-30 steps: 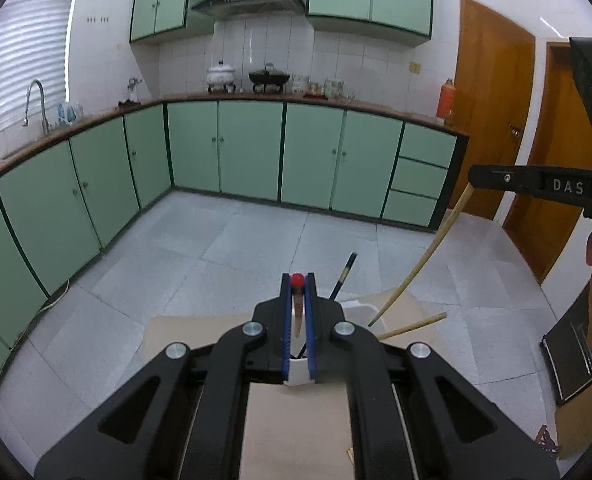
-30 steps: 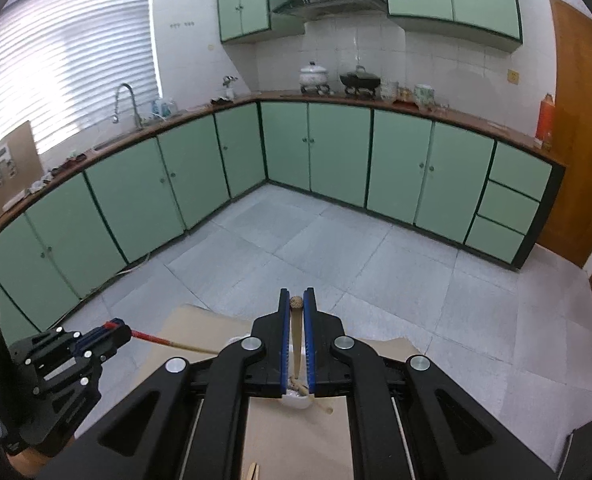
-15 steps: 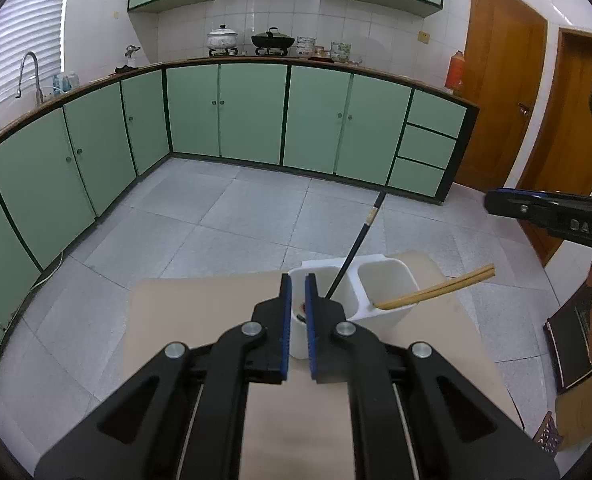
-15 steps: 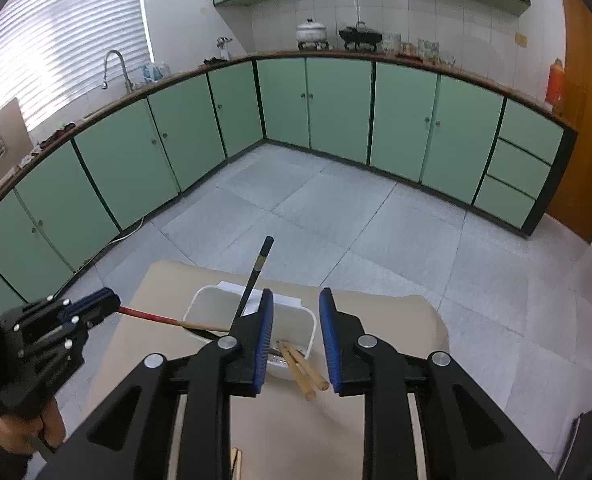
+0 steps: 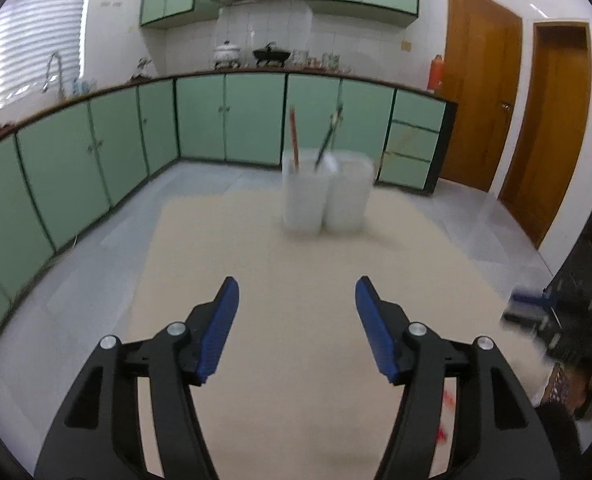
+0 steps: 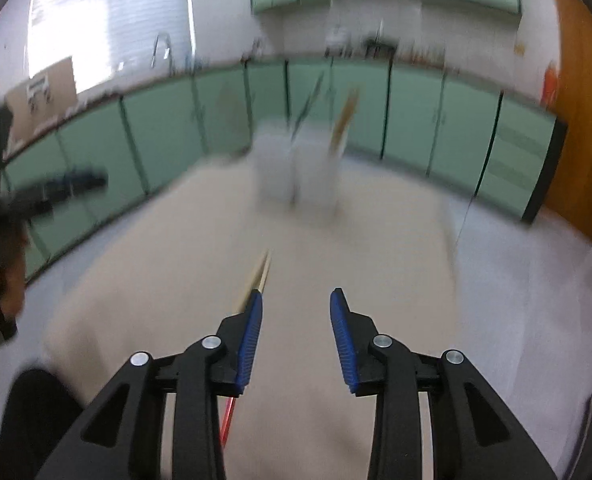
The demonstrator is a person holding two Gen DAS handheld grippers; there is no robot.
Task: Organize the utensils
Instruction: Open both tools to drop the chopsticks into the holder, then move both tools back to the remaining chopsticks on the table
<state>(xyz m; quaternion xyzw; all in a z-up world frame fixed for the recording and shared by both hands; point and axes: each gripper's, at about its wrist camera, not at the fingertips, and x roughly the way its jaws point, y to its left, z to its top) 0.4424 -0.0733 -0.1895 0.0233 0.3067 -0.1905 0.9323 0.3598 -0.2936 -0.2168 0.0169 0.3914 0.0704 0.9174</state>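
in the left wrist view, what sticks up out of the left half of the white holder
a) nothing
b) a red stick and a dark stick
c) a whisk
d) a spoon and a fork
b: in the white holder on the table, a red stick and a dark stick stand in its left compartment.

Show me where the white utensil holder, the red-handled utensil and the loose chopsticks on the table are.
white utensil holder (image 5: pixel 303 200): left wrist view, front wall of its left compartment.
red-handled utensil (image 5: pixel 294 136): left wrist view, middle of its upright handle.
loose chopsticks (image 6: pixel 260 274): right wrist view, far ends.
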